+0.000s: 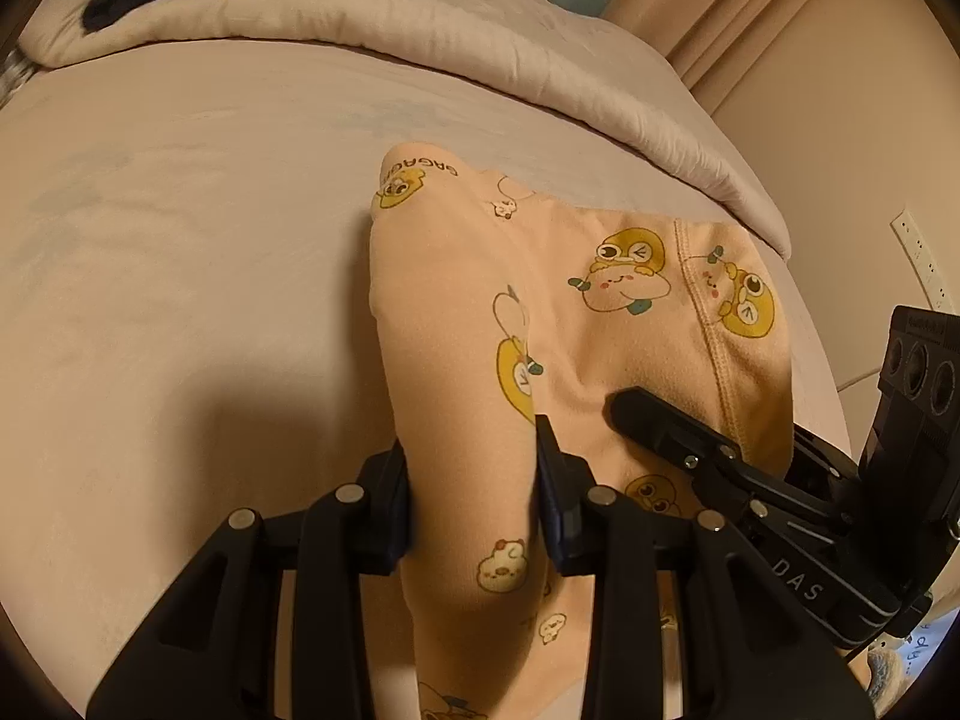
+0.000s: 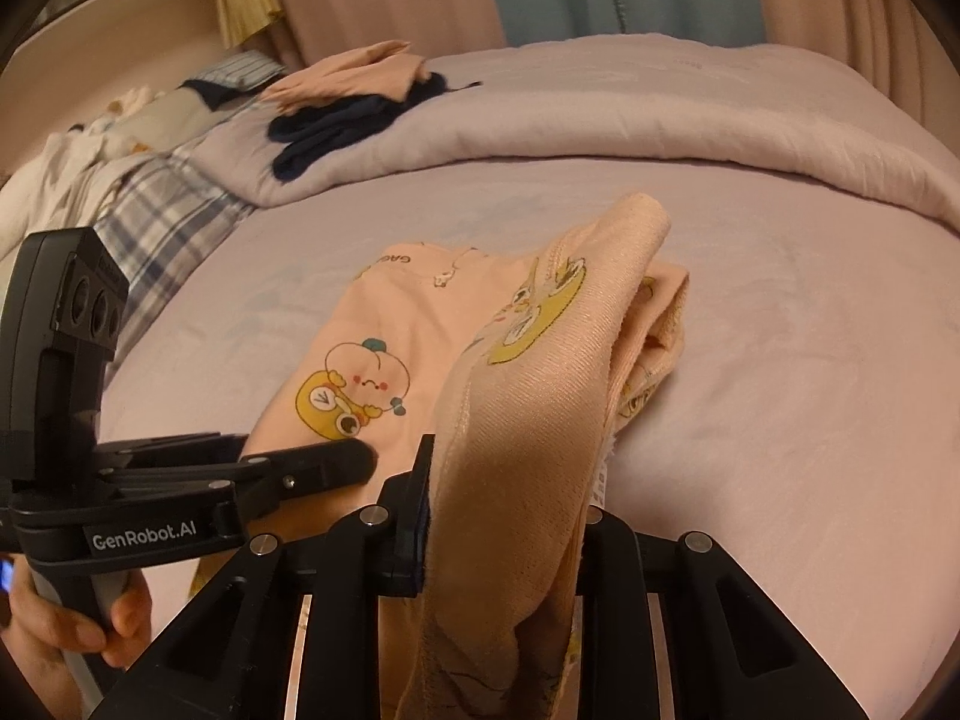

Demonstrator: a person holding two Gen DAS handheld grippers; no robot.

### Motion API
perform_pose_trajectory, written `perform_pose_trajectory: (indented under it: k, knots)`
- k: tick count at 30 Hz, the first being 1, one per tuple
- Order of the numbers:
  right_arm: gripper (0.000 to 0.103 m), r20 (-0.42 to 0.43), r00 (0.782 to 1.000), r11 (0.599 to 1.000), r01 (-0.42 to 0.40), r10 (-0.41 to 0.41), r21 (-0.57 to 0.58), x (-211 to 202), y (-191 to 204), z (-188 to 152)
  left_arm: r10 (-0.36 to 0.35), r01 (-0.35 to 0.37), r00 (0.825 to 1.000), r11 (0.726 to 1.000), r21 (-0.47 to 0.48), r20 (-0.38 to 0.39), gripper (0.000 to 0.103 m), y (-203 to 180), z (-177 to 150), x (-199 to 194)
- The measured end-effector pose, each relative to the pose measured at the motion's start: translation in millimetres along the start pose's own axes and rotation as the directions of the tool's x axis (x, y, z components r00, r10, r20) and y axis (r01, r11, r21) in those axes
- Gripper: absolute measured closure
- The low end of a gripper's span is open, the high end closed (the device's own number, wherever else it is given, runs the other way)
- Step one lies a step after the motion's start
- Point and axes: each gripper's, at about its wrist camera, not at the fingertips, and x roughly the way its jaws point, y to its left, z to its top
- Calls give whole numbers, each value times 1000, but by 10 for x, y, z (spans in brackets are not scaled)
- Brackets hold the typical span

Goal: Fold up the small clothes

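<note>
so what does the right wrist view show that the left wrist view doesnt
Only the right wrist view shows the plaid bedding at the left, a folded peach garment atop the dark clothes, and the hand holding the left gripper's handle. Only the left wrist view shows the wall outlet strip and the left gripper shut on the garment. Both show the peach cartoon-print garment, the bed sheet, the rolled quilt, the dark clothes and the right gripper clamped on the cloth.

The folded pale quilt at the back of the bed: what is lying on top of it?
On the folded pale quilt lie a crumpled dark navy garment and a peach-coloured garment partly over it. Whatever is beneath those two is covered.
</note>
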Motion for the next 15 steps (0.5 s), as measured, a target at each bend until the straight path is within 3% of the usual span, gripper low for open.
perform_pose_trajectory:
  k: [15]
  knots:
    - [76, 8, 996, 993, -89, 90, -78, -372, 485, -268, -11, 13, 996, 1000, -24, 84, 69, 77, -590, -783]
